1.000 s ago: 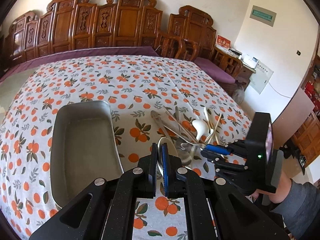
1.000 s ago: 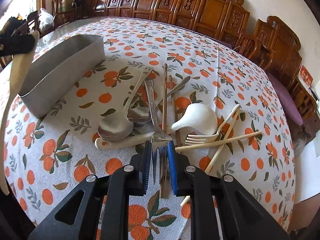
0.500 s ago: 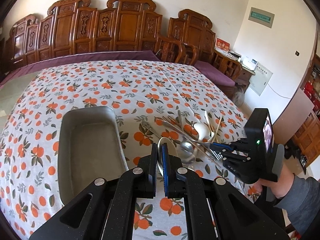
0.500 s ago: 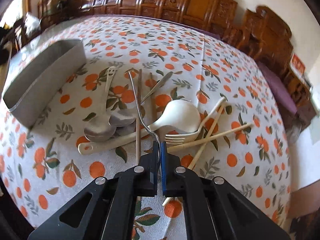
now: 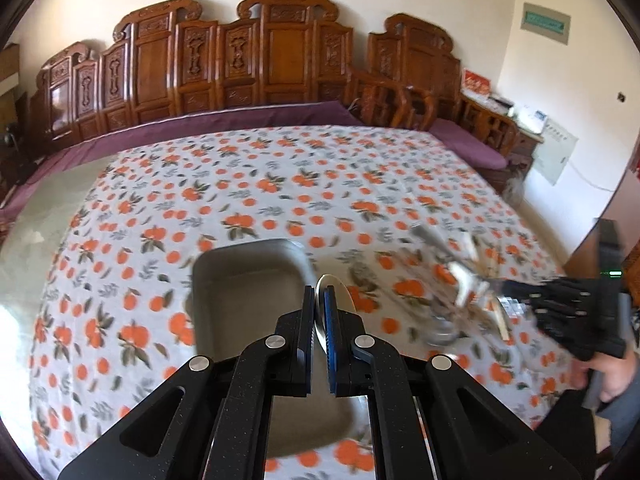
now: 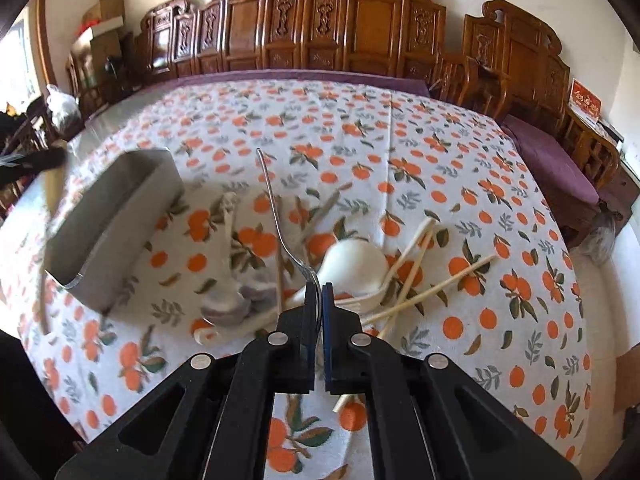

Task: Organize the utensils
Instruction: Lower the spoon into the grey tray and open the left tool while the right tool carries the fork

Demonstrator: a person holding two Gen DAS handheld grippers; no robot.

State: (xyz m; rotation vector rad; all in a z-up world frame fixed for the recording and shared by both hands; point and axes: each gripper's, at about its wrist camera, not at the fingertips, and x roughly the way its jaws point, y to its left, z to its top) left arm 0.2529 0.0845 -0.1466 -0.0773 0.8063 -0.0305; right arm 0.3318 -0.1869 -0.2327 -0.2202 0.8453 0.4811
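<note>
Your metal fork (image 6: pixel 280 236) is up off the cloth, tines end pinched, its thin handle slanting up and away toward the tray. The grey metal tray (image 6: pixel 116 224) sits empty to the left of the pile. In that pile you have a white soup spoon (image 6: pixel 352 264), two metal spoons (image 6: pixel 236 300) bowls together, a white plastic fork (image 6: pixel 360 300), and crossed wooden chopsticks (image 6: pixel 424 288).
</note>
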